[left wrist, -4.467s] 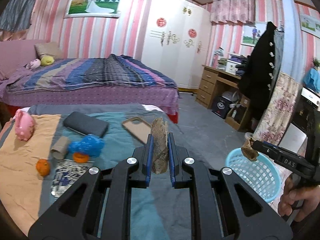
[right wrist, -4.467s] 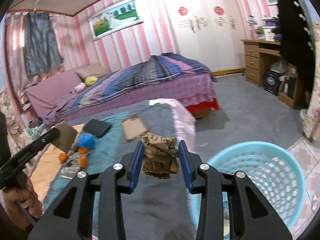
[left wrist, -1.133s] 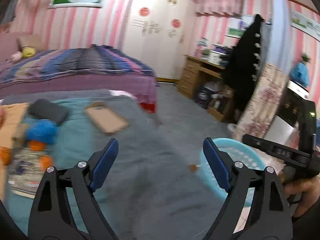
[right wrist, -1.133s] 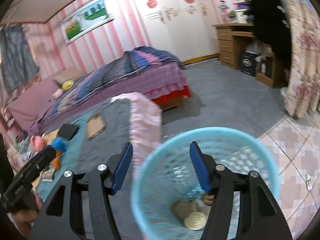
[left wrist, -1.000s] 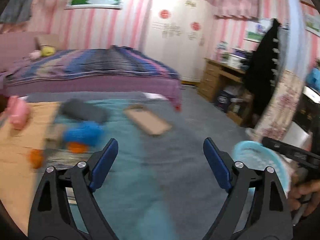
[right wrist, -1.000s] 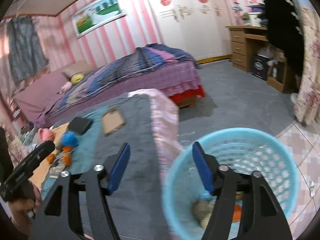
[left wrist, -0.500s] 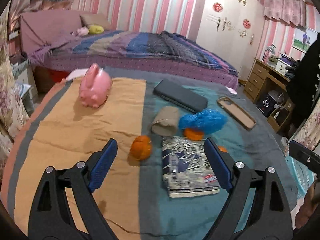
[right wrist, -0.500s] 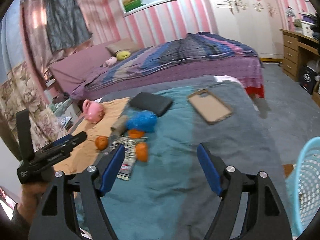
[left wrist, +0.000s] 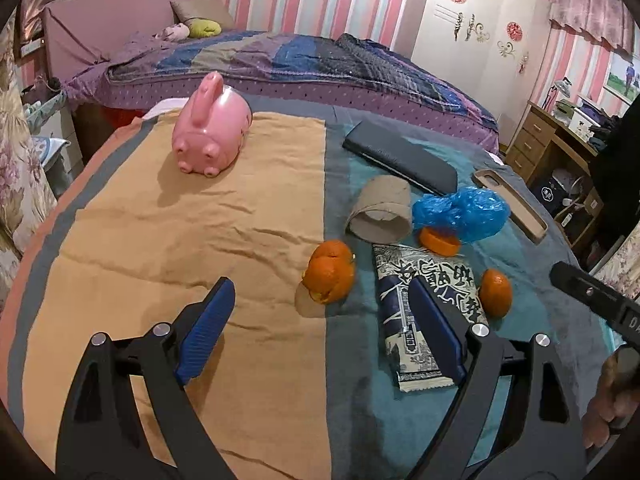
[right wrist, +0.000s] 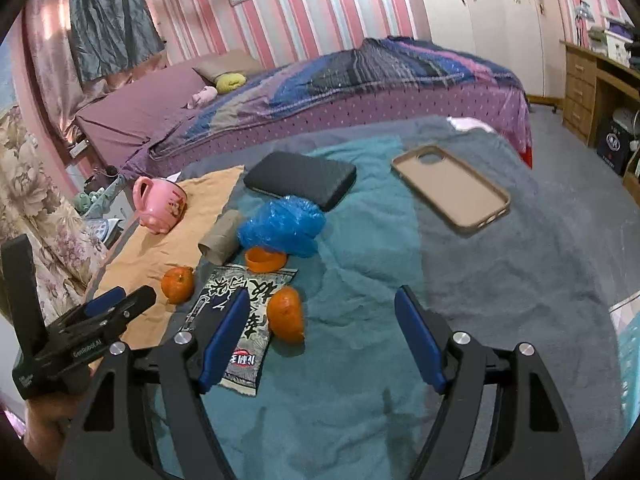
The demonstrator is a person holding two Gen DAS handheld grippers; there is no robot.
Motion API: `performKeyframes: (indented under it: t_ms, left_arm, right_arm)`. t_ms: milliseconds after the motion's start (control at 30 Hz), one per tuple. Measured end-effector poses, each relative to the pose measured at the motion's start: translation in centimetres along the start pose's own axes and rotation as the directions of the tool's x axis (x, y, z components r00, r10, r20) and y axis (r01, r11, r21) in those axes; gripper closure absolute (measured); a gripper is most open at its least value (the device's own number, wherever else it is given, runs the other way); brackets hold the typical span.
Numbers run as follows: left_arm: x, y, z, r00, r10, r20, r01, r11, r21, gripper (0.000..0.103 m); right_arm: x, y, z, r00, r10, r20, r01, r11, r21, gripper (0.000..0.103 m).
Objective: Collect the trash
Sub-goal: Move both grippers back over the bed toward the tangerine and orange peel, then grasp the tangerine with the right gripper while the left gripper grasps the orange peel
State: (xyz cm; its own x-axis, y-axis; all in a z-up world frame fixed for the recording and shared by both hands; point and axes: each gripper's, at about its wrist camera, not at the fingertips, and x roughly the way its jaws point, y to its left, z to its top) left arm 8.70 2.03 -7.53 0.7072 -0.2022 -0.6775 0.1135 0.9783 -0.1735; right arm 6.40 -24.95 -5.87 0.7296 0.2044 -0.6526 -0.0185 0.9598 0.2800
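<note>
Trash lies on the blanket: a peeled orange skin (left wrist: pixel 330 272), a cardboard tube (left wrist: pixel 380 210), a crumpled blue plastic bag (left wrist: pixel 460 210), a small peel cup (left wrist: pixel 439 240), a printed wrapper (left wrist: pixel 428 304) and another orange (left wrist: pixel 496 286). My left gripper (left wrist: pixel 320 290) hangs open just short of the orange skin, nothing between its pads. My right gripper (right wrist: pixel 322 298) is open above the blanket, with the orange (right wrist: pixel 286 314) lying just inside its left finger, untouched. The wrapper (right wrist: pixel 236 312), bag (right wrist: pixel 282 226) and tube (right wrist: pixel 218 242) lie beyond it.
A pink piggy bank (left wrist: pixel 212 138) sits on the orange cloth (left wrist: pixel 180 240). A dark flat case (right wrist: pixel 300 178) and a tan phone case (right wrist: pixel 450 188) lie farther back. The pale blue basket's rim (right wrist: pixel 630 344) shows at the right edge. Behind stands a purple bed (right wrist: pixel 360 92).
Both grippers have swung left from the blue basket to over the blanket and come down nearer the trash. The brown scraps they held several seconds ago are gone from their jaws.
</note>
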Motion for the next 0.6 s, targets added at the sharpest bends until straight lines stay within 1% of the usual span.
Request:
performKeyframes:
  t_ms: [133,267,367,467,500,533,600]
  left_arm:
    - [1.0,0.4,0.1,1.0,0.015,-0.028,-0.015,1.0,-0.013,0.017]
    - [1.5,0.6,0.3,0.999,-0.003,-0.039,0.001,0.999,-0.043,0.017]
    - [2.1,0.3,0.3,0.999,-0.003,-0.05,0.001,0.999,-0.041,0.017]
    - [2.9,-0.5,0.3,0.998,-0.001,-0.062,-0.001,1.0,-0.021,0.017]
    - [3.1,-0.6,0.4,0.998,-0.001,-0.065,-0.001,1.0,-0.019,0.017]
    - [3.5,-0.8,0.5,0.998,0.004,-0.069,-0.005,1.0,-0.019,0.017]
    - [4.0,-0.8,0.6,0.997,0.003,-0.074,-0.004,1.0,-0.022,0.018]
  right_arm:
    - [2.1,1.1,-0.2,0.999,-0.014,-0.039,0.012,0.999,-0.053,0.029]
    - [3.6,1.6,-0.4,0.997,-0.014,-0.072,0.009,0.998,-0.067,0.029]
    - [4.6,1.9,-0.6,0.995,-0.011,-0.095,0.003,0.997,-0.078,0.033]
    - [5.7,2.1,-0.8,0.991,-0.014,-0.131,0.001,0.996,-0.093,0.05]
    - [6.0,2.1,-0.9,0.99,-0.008,-0.144,-0.006,0.995,-0.098,0.062]
    - [5.9,2.2,-1.0,0.99,-0.003,-0.142,-0.011,0.995,-0.099,0.071]
    - [5.3,2.1,-0.9,0.992,0.003,-0.128,-0.016,0.995,-0.099,0.078]
